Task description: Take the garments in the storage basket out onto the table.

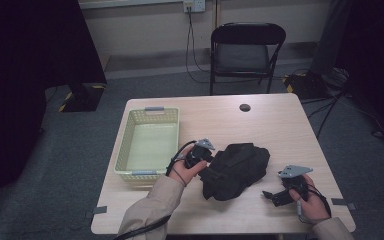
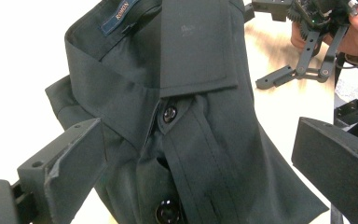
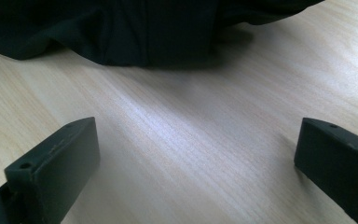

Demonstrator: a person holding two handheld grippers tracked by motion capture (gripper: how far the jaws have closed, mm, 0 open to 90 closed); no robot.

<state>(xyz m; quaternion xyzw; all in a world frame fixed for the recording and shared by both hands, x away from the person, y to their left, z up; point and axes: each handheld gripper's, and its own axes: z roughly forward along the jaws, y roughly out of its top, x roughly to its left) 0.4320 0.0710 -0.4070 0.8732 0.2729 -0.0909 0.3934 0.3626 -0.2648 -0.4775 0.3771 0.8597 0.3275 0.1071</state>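
The wooden table [image 1: 260,125] carries a crumpled black shirt [image 1: 235,170] near its middle, slightly toward the near edge, with a pale yellow basket [image 1: 125,145] just to the left of it. The high view gives this whole layout, plus a black folding chair [image 1: 245,50] beyond the far edge and a small dark round spot [image 1: 245,107] on the far part of the tabletop, but the shirt reads there as a dark heap. The left gripper view resolves it: a collar, a blue neck label [image 2: 121,16] and two black buttons [image 2: 169,114] down the placket, with the other tool seen beyond on the wood. The right gripper view shows bare wood grain in front of its jaws and the shirt's [image 3: 121,28] dark hem lying farther off. The basket shows nothing inside it. The left gripper [image 1: 202,155] is at the shirt's left edge, held by a hand whose beige sleeve [image 1: 150,207] comes in from the near edge; its jaws stand wide apart on either side of the shirt front, gripping nothing. The right gripper [image 1: 275,195] lies low near the table's near right corner, apart from the shirt, its jaws likewise released over bare wood.
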